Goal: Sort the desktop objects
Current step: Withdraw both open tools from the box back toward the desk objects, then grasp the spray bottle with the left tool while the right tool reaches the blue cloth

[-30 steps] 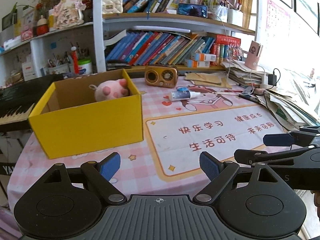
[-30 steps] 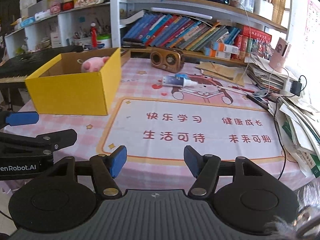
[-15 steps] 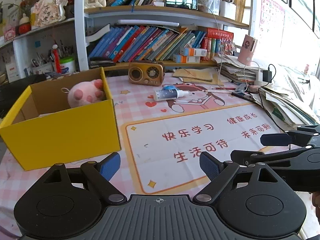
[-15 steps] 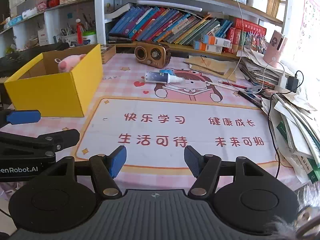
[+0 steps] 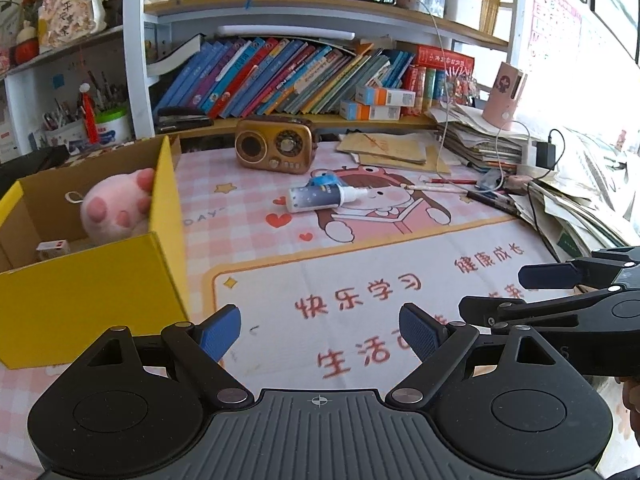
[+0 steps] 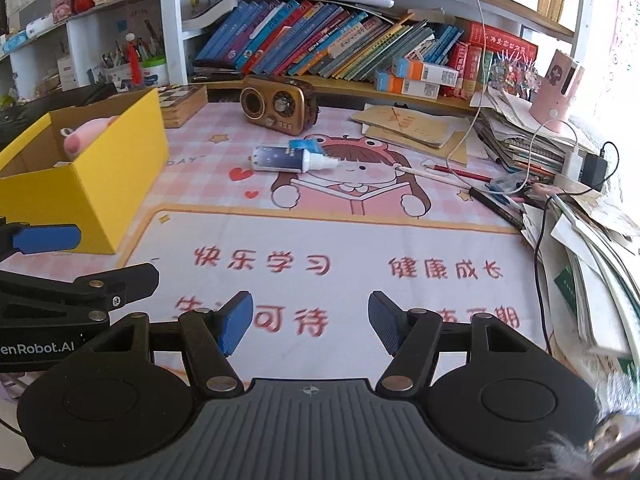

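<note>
Tongs [image 5: 320, 330] [image 6: 310, 322] agape, empty — bare mat [image 6: 360, 240] between box [image 6: 100, 184], paper stacks [image 6: 592, 264].

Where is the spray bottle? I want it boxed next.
In both views the spray bottle lies on its side mid-desk, just before the radio, right of the yellow box.

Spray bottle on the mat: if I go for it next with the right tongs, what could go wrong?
1. The spray bottle lies on its side, so it may roll away as the right tongs close.
2. A small blue item touches its far side and may get dragged along.
3. The left tongs hover near the yellow box and could clip it during the drop-off.
</note>
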Available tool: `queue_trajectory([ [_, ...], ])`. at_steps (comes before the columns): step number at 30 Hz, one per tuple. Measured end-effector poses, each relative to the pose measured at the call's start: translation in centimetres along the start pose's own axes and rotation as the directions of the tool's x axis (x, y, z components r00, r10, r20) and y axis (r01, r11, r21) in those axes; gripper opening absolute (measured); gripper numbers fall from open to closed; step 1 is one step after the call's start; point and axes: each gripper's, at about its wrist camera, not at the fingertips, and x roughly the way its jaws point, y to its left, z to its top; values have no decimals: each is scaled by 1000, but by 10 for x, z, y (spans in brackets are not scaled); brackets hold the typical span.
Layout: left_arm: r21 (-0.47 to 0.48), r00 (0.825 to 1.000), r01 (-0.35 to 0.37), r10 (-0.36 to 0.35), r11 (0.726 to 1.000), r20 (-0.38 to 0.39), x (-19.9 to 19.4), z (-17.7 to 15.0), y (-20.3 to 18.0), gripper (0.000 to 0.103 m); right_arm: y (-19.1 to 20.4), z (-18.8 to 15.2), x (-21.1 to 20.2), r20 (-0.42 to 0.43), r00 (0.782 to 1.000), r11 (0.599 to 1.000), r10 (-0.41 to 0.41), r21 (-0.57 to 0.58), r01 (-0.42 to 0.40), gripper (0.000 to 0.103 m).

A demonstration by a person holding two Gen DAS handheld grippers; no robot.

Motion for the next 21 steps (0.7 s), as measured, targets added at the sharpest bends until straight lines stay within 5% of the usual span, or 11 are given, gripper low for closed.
queue_trajectory([
  [21,-48,991,-118,114,992,-66,75,50,-24,89,-69,56,79,-32,992,992,119,-24,-120,65],
])
